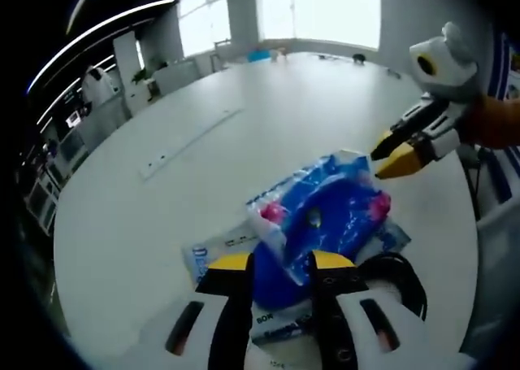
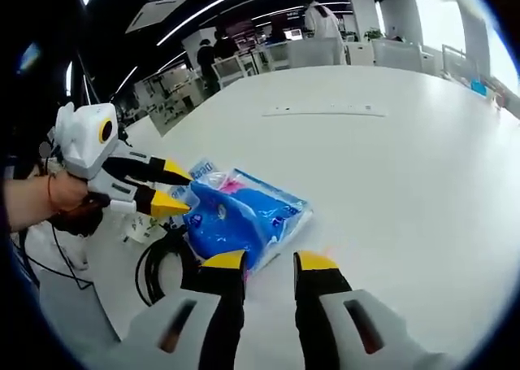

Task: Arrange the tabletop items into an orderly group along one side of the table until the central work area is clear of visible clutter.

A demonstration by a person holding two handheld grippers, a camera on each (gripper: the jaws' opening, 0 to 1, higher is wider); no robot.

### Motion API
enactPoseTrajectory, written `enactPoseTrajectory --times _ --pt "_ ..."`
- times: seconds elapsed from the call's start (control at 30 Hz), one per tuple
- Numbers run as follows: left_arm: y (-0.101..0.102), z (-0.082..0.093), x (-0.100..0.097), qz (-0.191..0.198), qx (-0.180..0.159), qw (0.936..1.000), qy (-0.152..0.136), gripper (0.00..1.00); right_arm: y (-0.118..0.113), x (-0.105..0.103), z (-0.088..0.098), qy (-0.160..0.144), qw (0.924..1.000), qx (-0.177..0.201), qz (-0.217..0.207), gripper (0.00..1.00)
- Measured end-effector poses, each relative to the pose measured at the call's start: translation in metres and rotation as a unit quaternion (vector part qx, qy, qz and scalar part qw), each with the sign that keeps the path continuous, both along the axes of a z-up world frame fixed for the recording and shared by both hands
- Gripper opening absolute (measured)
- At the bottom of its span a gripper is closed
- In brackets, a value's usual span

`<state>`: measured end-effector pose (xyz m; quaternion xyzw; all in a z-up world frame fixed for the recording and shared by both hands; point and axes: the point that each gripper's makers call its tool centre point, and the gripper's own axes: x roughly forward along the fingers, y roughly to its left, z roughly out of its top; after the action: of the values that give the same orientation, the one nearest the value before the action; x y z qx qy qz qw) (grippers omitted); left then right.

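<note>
A blue plastic packet (image 1: 325,215) with pink spots lies on the white table (image 1: 162,215), on top of a flatter white-and-blue printed pack (image 1: 215,252). My left gripper (image 1: 282,262) is open, and the packet's near end lies between its jaws. In the right gripper view the same packet (image 2: 244,215) sits just past my right gripper (image 2: 270,262), which is open with only bare table between its jaws. The left gripper (image 2: 175,189) comes in from the left at the packet's edge. The right gripper (image 1: 392,158) hovers just above the packet's far corner.
A coiled black cable (image 1: 398,272) lies beside the packet, near the table edge (image 2: 158,268). A long narrow slot cover (image 1: 191,142) runs along the table's middle. Small items (image 1: 276,54) sit at the far end. Desks and people stand beyond the table.
</note>
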<state>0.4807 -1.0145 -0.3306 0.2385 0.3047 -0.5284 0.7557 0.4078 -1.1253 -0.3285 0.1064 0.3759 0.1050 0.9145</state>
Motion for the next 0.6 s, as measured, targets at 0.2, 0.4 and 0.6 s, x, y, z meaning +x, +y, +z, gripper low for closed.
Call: enactPoseTrajectory --times 0.2,0.4,0.6 --pt "0.0002 -0.0034 0.0001 -0.001 0.008 1.0 0.002 0.2 -0.0013 0.0004 -0.0012 0.002 1.0 -0.001 -0.001 0.18" --pt "-0.0012 -0.0044 -0.001 -0.003 0.01 0.9999 0.002 0.17 -0.0007 -0.0002 -0.0027 0.005 1.0 0.001 -0.001 0.16" --pt "-0.0021 -0.0056 -0.0011 -0.004 0.009 0.9999 0.002 0.16 -0.0002 -0.0002 -0.004 0.006 1.0 0.001 -0.001 0.14"
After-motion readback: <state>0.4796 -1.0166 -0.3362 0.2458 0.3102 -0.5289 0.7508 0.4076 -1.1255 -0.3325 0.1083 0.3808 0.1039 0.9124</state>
